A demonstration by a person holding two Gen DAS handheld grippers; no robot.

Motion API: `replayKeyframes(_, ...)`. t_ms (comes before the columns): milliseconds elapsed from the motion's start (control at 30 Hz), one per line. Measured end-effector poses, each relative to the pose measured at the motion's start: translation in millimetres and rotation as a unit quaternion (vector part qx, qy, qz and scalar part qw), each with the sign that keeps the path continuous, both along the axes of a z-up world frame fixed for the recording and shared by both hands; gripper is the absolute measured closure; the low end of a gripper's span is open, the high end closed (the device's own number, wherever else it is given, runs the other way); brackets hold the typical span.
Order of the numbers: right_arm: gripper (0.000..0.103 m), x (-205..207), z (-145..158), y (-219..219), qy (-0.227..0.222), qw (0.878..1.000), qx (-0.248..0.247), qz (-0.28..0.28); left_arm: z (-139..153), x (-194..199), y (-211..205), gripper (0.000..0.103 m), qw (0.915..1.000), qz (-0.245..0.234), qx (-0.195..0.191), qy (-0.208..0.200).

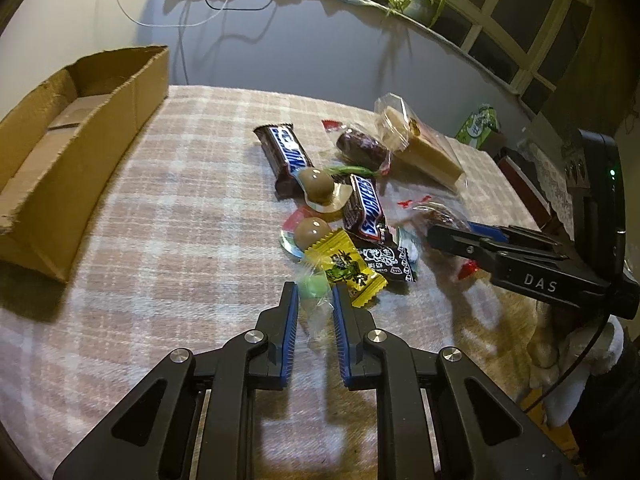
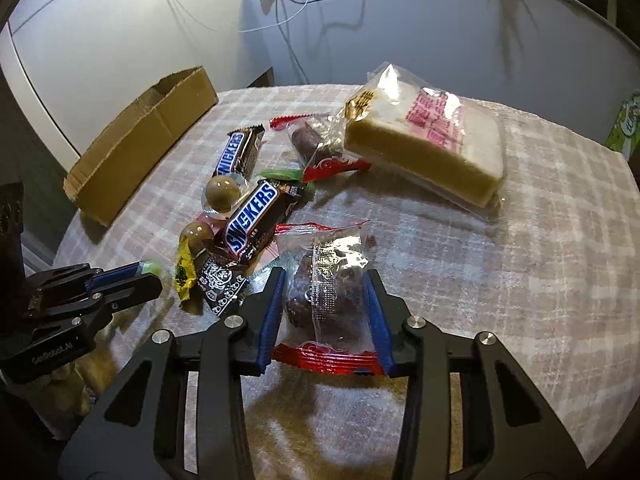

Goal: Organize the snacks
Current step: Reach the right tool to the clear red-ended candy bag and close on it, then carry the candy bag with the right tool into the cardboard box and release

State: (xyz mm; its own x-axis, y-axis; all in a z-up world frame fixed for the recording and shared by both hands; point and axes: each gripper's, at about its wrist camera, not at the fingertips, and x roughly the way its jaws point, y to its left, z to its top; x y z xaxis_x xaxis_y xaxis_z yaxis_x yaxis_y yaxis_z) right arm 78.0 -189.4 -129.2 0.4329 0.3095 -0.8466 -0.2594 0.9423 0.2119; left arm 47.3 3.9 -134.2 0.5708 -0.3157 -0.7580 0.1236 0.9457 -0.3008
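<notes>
Near the tablecloth's [image 1: 168,216] near edge: left gripper [image 1: 314,300] pinched on green candy [image 1: 314,286], light, crinkly, best held at its body. Right gripper [image 2: 324,292] narrowed around dark cake packet [image 2: 324,280]; contact unclear. Soft, slippery film; grip mid-body. Cardboard box [image 1: 80,152] at far-left corner.

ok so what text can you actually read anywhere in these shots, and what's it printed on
"SNICKERS": the nearer Snickers bar, clearest in the right wrist view.
"SNICKERS": the farther Snickers bar, partly readable.
"DAS": side of the right gripper, in the left wrist view.
"GenRobot.AI": body of the left gripper, small, roughly legible.
Pink characters on the wrapped cake slice: not readable.
Print on the yellow candy, black-and-white candy wrapper and green carton: too small or blurred.
</notes>
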Motion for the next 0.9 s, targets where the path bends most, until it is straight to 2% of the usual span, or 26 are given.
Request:
replayKeyframes(267, 0.062, -7, 29, 7, -0.026, 1.000, 0.010, 0.001, 14, -4, 21, 0.087, 0.9996, 0.019, -0.008, -0.020)
replayKeyframes(600, 0.062, 2, 57, 61, -0.054, 0.997, 0.016, 0.048, 35, -10, 63, 0.087, 0.9969, 0.060, -0.007, -0.051)
replayKeyframes(900, 0.062, 19, 69, 111, -0.071, 0.993, 0.023, 0.089, 52, -13, 101, 0.087, 0.9920, 0.099, 0.000, -0.077)
